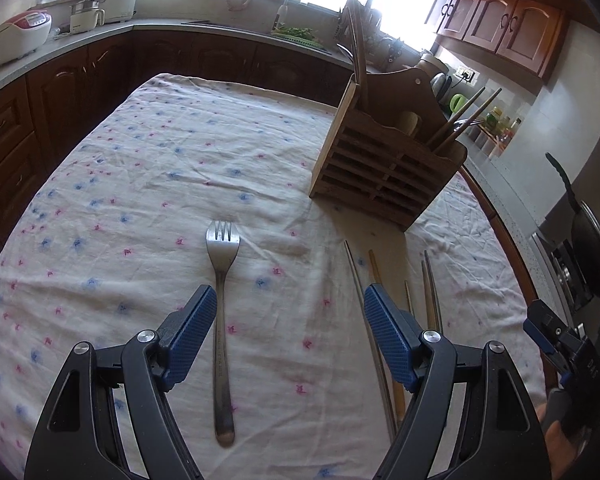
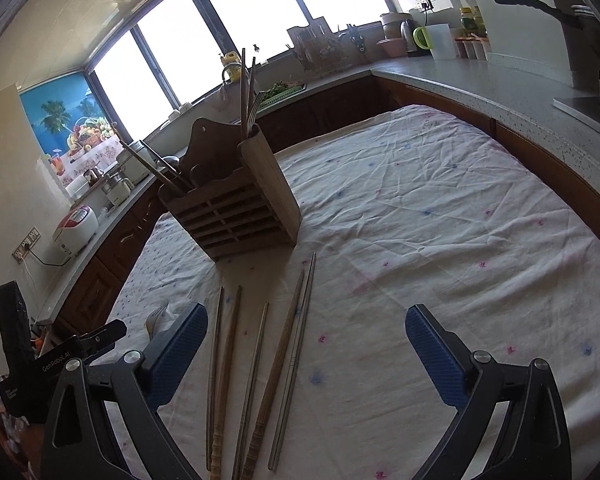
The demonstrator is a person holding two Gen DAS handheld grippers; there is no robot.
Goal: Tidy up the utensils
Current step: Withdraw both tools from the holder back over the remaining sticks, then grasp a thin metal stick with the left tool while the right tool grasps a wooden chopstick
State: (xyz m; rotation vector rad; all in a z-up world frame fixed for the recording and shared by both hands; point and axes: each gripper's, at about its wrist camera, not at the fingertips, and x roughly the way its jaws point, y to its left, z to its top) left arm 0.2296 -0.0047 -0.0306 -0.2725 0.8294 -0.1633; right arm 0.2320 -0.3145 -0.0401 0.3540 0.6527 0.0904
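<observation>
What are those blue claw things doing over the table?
A person holds a gripper in each hand and is tidying utensils. The left gripper hangs open over a fork lying on the flowered cloth, not touching it. The right gripper is open above loose chopsticks lying side by side. Neither holds anything. The wooden holder behind them already has some utensils standing in it.

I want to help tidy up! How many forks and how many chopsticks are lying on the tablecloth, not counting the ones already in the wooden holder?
Forks: 1
Wooden chopsticks: 2
Metal chopsticks: 3
Total lying on the tablecloth: 6
</observation>
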